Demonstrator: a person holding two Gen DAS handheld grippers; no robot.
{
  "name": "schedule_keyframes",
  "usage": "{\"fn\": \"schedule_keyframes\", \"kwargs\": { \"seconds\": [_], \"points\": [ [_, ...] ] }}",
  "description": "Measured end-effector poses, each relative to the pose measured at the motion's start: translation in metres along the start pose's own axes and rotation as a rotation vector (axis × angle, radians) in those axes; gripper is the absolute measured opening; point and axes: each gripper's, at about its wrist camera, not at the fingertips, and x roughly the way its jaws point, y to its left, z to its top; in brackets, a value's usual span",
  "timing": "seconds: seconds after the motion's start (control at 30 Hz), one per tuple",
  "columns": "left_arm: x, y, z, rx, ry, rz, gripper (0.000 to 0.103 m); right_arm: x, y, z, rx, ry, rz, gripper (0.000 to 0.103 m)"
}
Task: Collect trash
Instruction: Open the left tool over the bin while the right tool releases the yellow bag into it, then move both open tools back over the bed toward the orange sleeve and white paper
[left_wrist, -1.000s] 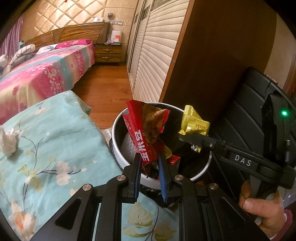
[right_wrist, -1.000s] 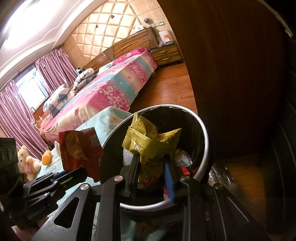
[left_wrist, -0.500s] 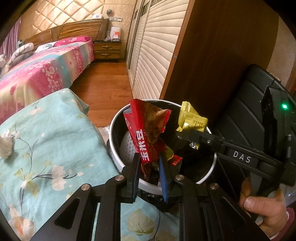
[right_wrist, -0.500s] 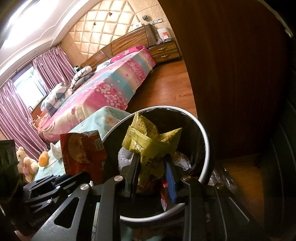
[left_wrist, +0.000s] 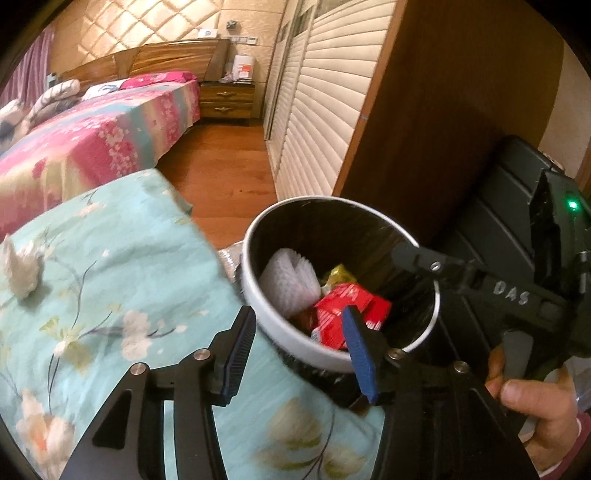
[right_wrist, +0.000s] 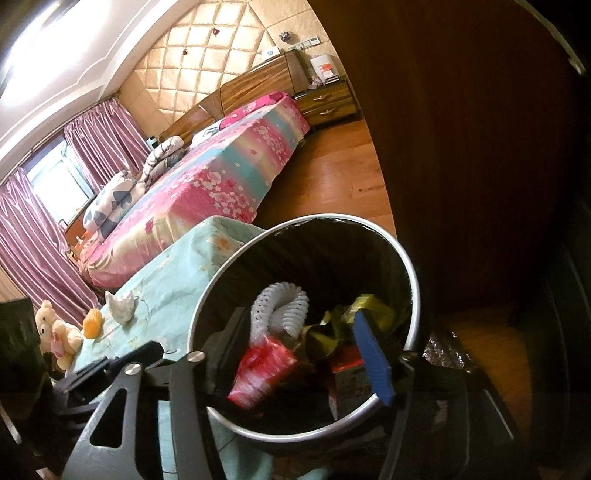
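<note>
The red wrapper (left_wrist: 349, 314) and the yellow wrapper (right_wrist: 369, 314) are lying crumpled inside my round, white-rimmed bin (left_wrist: 258, 314). A white foam net (left_wrist: 291, 280) is resting beside them, leaning on the bin's black lining.

honestly not much to read in here. The only clear lettering is "DAS", scratched or painted in pale capitals on the black arm of the right gripper (left_wrist: 417, 258), seen from the left wrist view. The red wrapper (left_wrist: 345, 308) lying in the trash bin (left_wrist: 255, 295) has white print on it, but it's too blurred to make out. There's a white container (left_wrist: 243, 68) on the nightstand (left_wrist: 227, 98) with a red or orange mark that might be a label, way too small to read though
</note>
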Motion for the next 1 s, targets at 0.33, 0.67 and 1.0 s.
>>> {"fn": "schedule_keyframes", "kwargs": {
  "seconds": [0.33, 0.67, 1.0],
  "points": [
    [-0.035, 0.046, -0.02, -0.108, -0.036, 0.065, 0.053, 0.0, 0.038, -0.013, -0.041, -0.018, 0.059, 0.082],
    [-0.069, 0.099, -0.048, -0.236, -0.062, 0.156, 0.055, 0.015, 0.091, -0.026, -0.117, 0.004, 0.127, 0.088],
    [-0.108, 0.144, -0.075, -0.343, -0.082, 0.237, 0.055, 0.046, 0.139, -0.05, -0.183, 0.076, 0.186, 0.089]
  ]
}}
